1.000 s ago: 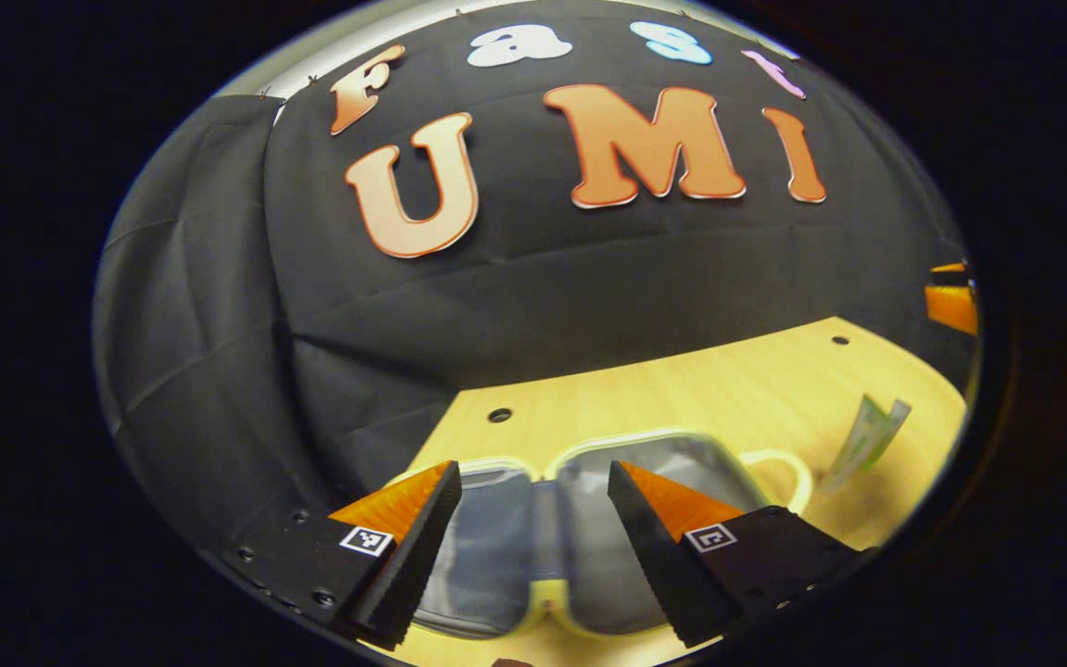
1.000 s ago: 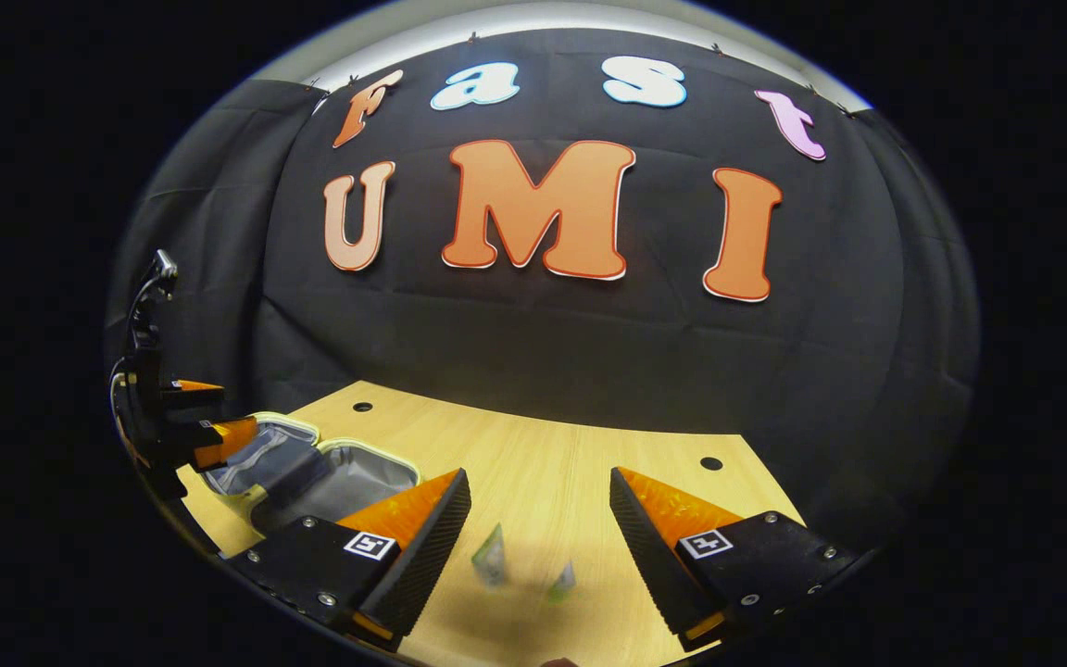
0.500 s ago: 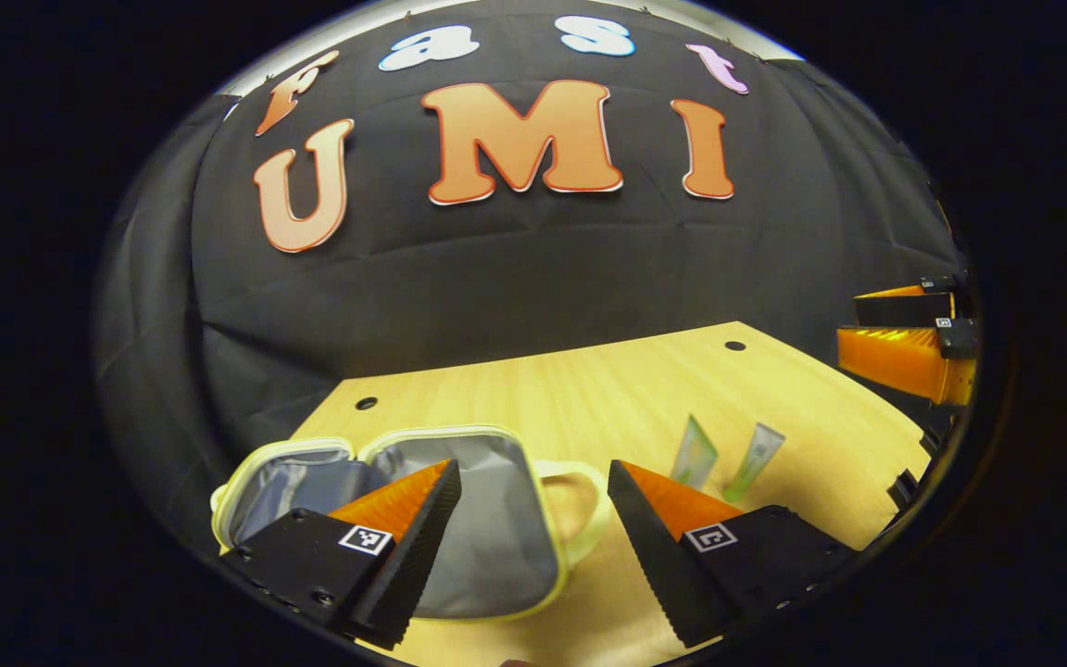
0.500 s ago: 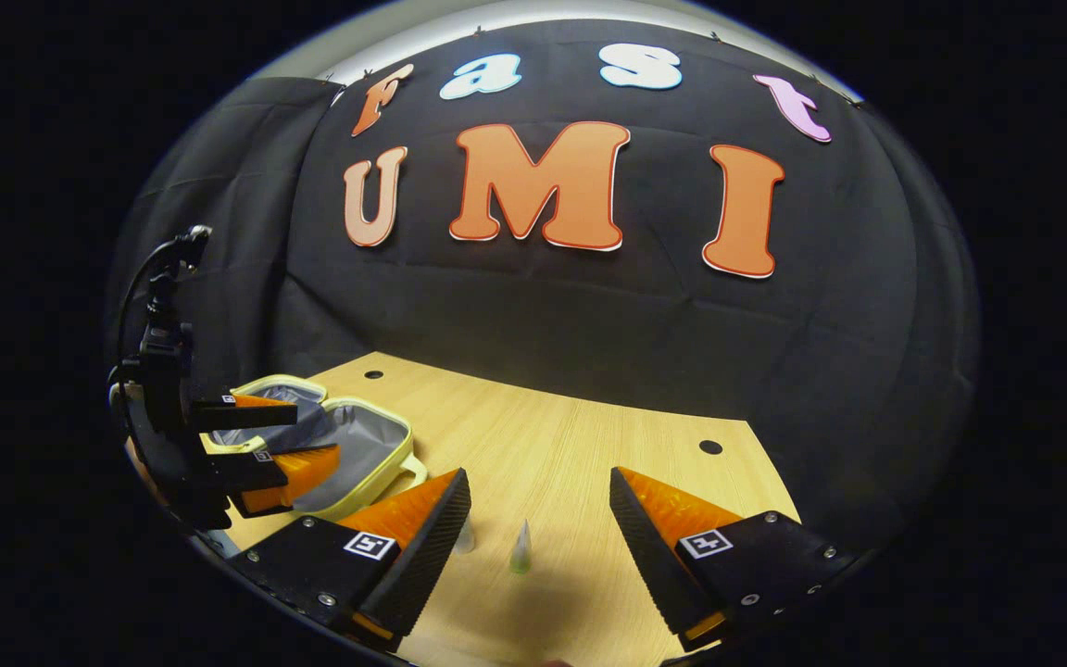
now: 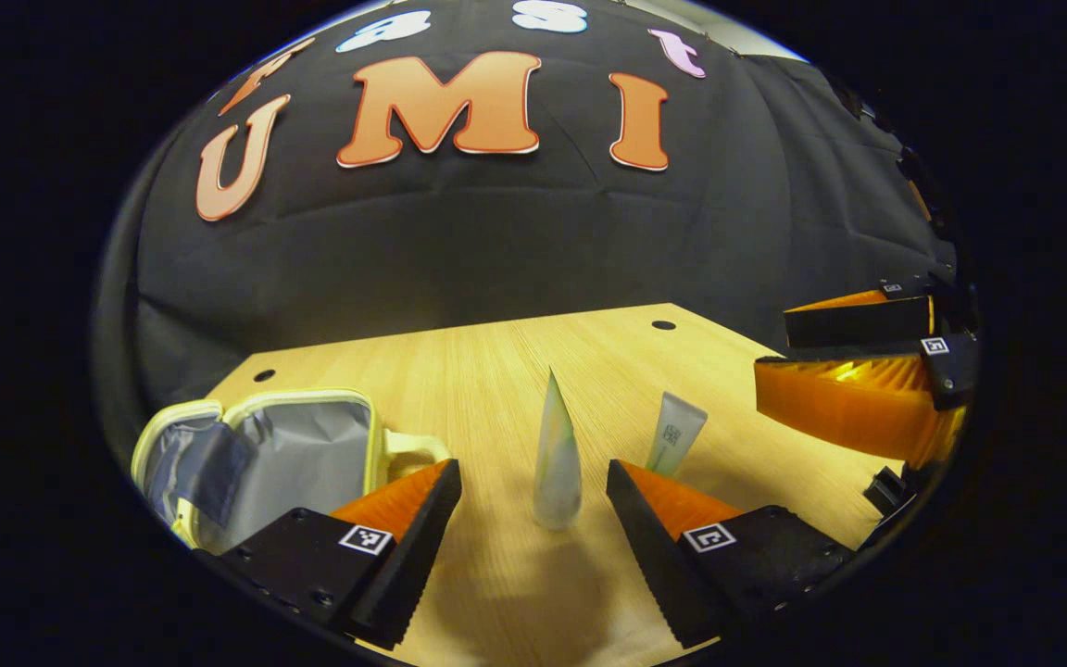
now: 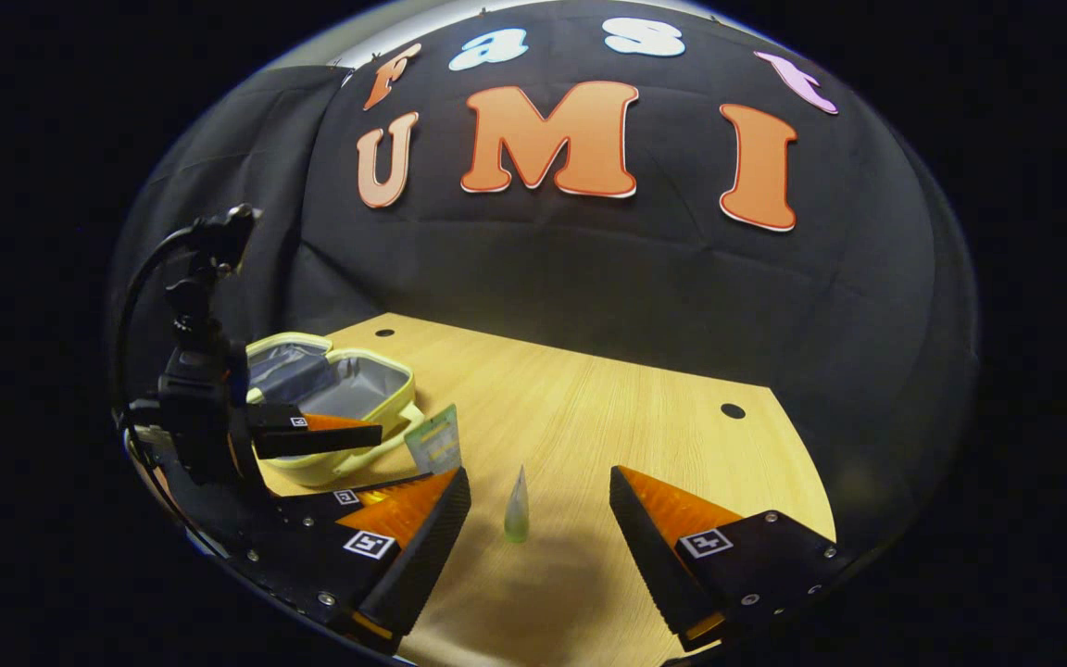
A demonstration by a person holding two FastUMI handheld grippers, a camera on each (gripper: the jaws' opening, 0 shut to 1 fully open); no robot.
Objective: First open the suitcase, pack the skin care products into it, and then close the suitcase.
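Left gripper view: our left tongs (image 5: 533,491) are wide open around the pale tube (image 5: 556,459) standing on the desk (image 5: 496,371), suitcase (image 5: 297,459) open beside it. Right gripper view: right tongs (image 6: 538,505) open too, lined up on the green-tipped tube (image 6: 517,508). We're at the packing step, so next we'd pinch and carry.

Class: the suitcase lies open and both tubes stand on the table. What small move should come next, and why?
Probably ease the left gripper forward and shut it on the nearer tube. That tube stands upright between its open fingers, the suitcase is already open, and nothing is packed yet.
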